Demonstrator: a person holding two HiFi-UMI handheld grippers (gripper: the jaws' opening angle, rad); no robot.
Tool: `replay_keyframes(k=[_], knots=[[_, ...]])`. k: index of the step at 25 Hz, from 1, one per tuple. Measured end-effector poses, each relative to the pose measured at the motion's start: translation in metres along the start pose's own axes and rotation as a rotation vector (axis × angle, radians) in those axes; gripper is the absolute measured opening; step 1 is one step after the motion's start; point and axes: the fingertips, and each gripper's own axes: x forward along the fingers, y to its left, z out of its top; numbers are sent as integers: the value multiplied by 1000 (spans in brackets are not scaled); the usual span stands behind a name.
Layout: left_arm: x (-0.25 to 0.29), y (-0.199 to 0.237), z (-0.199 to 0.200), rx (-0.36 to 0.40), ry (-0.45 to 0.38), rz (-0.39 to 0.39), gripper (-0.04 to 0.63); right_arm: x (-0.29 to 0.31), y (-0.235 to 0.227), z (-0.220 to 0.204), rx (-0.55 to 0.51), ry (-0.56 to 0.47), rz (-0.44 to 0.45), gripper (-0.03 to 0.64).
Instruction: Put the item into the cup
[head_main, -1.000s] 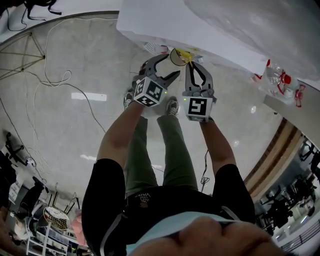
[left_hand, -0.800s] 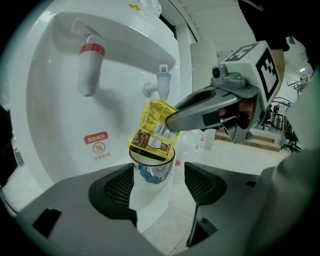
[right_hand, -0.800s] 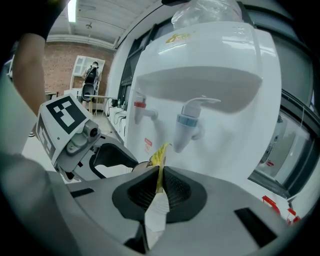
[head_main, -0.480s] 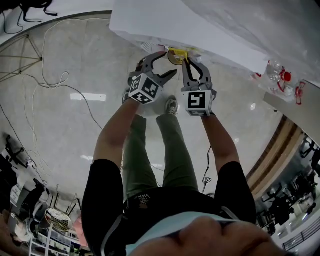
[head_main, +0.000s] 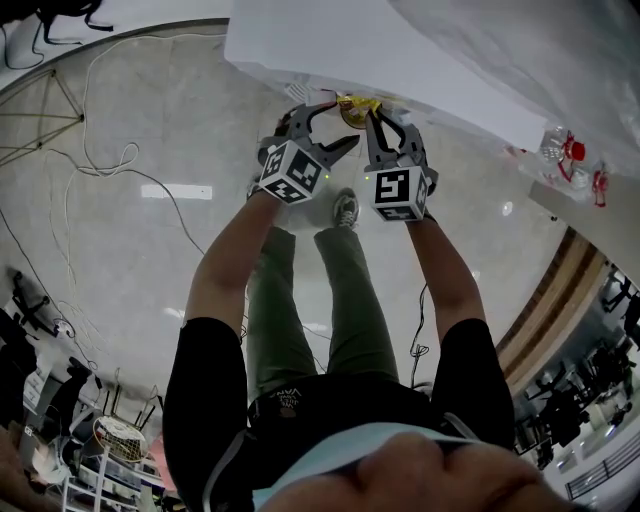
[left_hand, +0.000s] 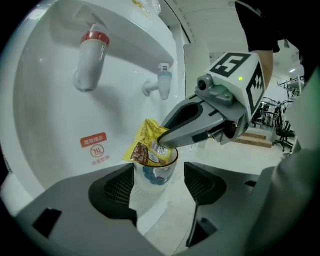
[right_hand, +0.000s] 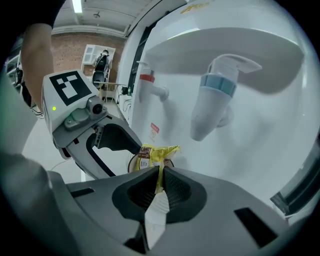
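Note:
My left gripper is shut on a white paper cup with a blue flower print and holds it upright in front of a white water dispenser. A yellow sachet hangs at the cup's rim, its lower end just inside the mouth. My right gripper is shut on the sachet's top edge, and it comes in from the right in the left gripper view. In the head view both grippers, left and right, meet at the cup by the dispenser's edge.
The dispenser's front carries a red tap and a blue tap above the cup, and a red warning label. Cables lie on the shiny floor at left. Bottles stand on a ledge at right.
My right gripper has sunk a little with the sachet, bringing it down to the cup's mouth. The left gripper and the cup have stayed where they were.

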Motion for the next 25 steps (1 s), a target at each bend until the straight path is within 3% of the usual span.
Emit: replay_keyframes(k=[12, 25], knots=[[0, -1, 1, 5, -10, -16, 318, 22, 8, -3, -74, 139, 72, 54], [-1, -2, -5, 1, -16, -35, 318, 38, 17, -4, -101, 206, 142, 54]])
